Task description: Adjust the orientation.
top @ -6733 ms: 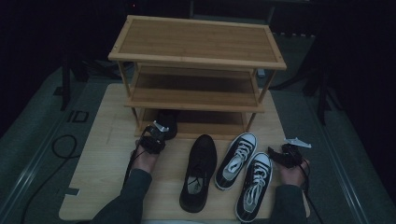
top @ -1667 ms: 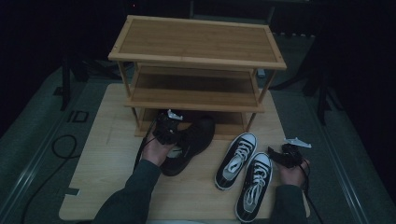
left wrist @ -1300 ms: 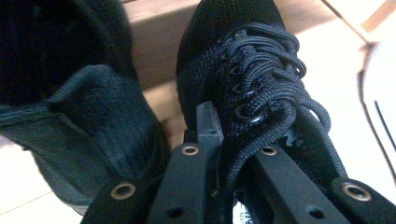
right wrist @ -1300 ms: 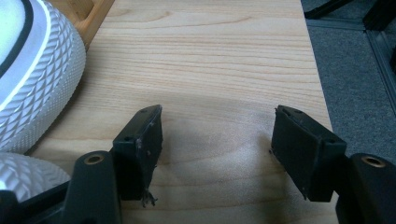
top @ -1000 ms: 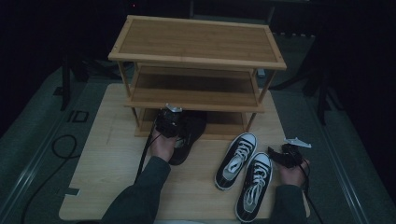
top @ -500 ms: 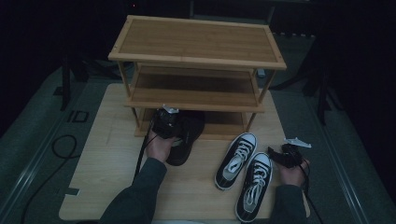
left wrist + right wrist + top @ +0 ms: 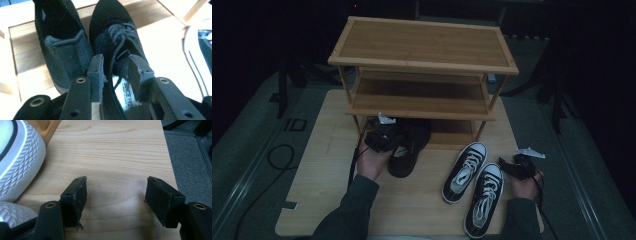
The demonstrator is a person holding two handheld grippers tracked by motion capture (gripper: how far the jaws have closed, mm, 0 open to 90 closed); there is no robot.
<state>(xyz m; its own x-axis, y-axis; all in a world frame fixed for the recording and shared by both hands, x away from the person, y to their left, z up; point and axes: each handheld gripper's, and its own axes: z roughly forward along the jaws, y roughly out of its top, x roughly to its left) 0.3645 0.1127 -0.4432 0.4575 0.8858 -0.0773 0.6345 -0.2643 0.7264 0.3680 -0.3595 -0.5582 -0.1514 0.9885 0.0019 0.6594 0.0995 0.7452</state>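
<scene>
Two black lace-up shoes lie side by side with their toes under the wooden rack's lowest shelf. My left gripper is over the heel end of the right-hand one. Its jaws have just been opening and now stand apart, with the shoe's tongue and laces between them and the pads not pressing. A pair of black-and-white sneakers lies on the board at the right. Beside them my right gripper is open just above bare wood, nothing between its jaws, also seen at the board's right edge.
The three-level bamboo rack stands at the back of the pale wooden board; its upper shelves are bare. Grey floor and a dark cable lie to the left. The sneakers' white ribbed toe caps are close to my right gripper.
The left hand carried the black shoe from mid-board to the rack's bottom level beside its mate, then its jaws opened and the hand drew back slightly. The right hand has not moved.
</scene>
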